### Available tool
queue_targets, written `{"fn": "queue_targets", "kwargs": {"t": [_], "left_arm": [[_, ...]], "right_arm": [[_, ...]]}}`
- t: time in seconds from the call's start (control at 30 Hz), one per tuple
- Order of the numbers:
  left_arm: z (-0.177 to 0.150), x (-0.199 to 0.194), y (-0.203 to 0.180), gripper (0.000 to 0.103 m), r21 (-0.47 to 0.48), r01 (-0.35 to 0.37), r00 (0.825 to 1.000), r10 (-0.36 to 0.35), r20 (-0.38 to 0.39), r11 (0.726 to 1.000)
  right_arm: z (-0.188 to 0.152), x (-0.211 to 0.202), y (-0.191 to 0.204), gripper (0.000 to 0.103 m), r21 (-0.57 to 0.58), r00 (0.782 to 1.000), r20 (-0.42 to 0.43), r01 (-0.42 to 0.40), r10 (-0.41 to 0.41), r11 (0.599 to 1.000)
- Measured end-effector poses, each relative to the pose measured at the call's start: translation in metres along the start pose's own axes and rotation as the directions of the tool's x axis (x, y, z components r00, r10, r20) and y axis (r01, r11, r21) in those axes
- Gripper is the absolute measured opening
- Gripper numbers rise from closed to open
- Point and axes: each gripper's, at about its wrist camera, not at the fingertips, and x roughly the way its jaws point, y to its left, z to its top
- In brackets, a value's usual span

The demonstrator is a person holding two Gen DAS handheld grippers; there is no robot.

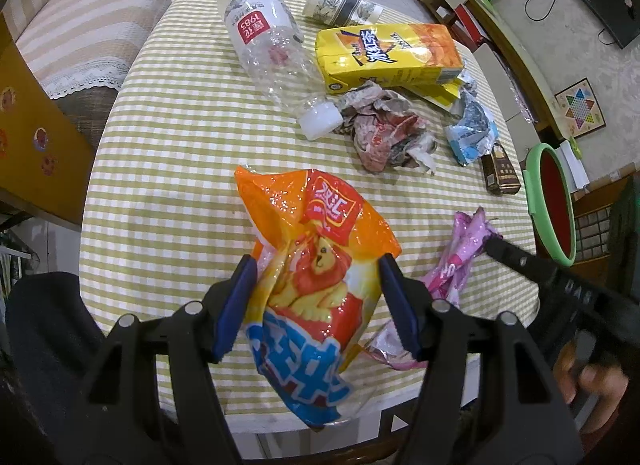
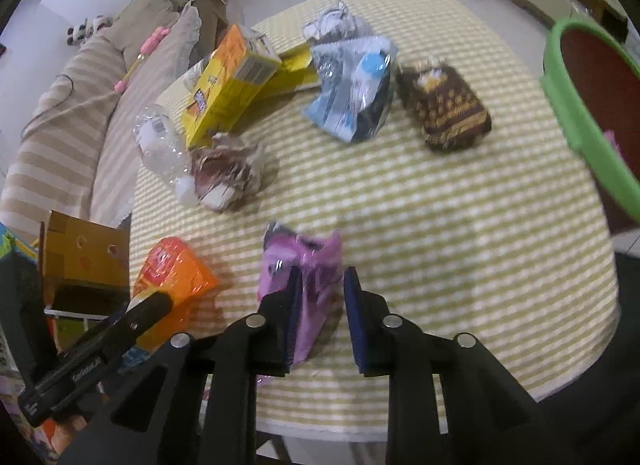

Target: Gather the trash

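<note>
An orange and blue snack bag [image 1: 320,265] hangs over the near edge of the checked table [image 1: 168,169], and my left gripper [image 1: 316,265] is shut on its middle, one blue pad on each side. To its right a crumpled pink wrapper [image 1: 460,261] lies by the same edge. In the right wrist view my right gripper [image 2: 323,277] is shut on that pink wrapper [image 2: 304,265], whose top sticks up between the pads. The orange bag [image 2: 172,269] and a left finger [image 2: 148,309] show at lower left there.
Further back lie a clear plastic bottle [image 1: 268,45], a yellow drink carton [image 1: 384,53], a crumpled paper wad [image 1: 384,133], a blue-white wrapper [image 1: 472,133], a brown packet [image 1: 500,173] and a paper cup [image 1: 340,7]. A green-rimmed red bin [image 1: 532,193] stands off the table's right edge.
</note>
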Motion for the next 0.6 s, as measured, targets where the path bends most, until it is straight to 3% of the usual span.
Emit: {"fn": "queue_targets", "kwargs": {"t": [0.07, 0.1, 0.2, 0.43, 0.6], "left_arm": [[0.0, -0.003, 0.001, 0.061, -0.004, 0.0, 1.0, 0.0, 0.01, 1.0], [0.0, -0.006, 0.002, 0.061, -0.008, 0.0, 1.0, 0.0, 0.016, 1.0], [0.0, -0.007, 0.004, 0.061, -0.019, -0.003, 1.0, 0.003, 0.022, 1.0], [0.0, -0.004, 0.005, 0.061, -0.025, -0.011, 1.0, 0.011, 0.01, 1.0], [0.001, -0.005, 0.006, 0.061, -0.027, -0.017, 1.0, 0.017, 0.013, 0.999]], "right_arm": [[0.003, -0.007, -0.001, 0.059, 0.024, 1.0, 0.031, -0.004, 0.003, 1.0], [0.003, -0.012, -0.002, 0.064, 0.031, 0.999, 0.045, -0.009, 0.008, 0.999], [-0.005, -0.017, -0.004, 0.069, 0.041, 0.999, 0.036, -0.008, 0.007, 0.999], [-0.029, 0.014, 0.011, 0.07, 0.03, 0.997, -0.08, -0.021, 0.023, 0.999], [-0.032, 0.035, 0.034, 0.071, -0.06, 0.994, -0.107, 0.01, -0.016, 0.998]]}}
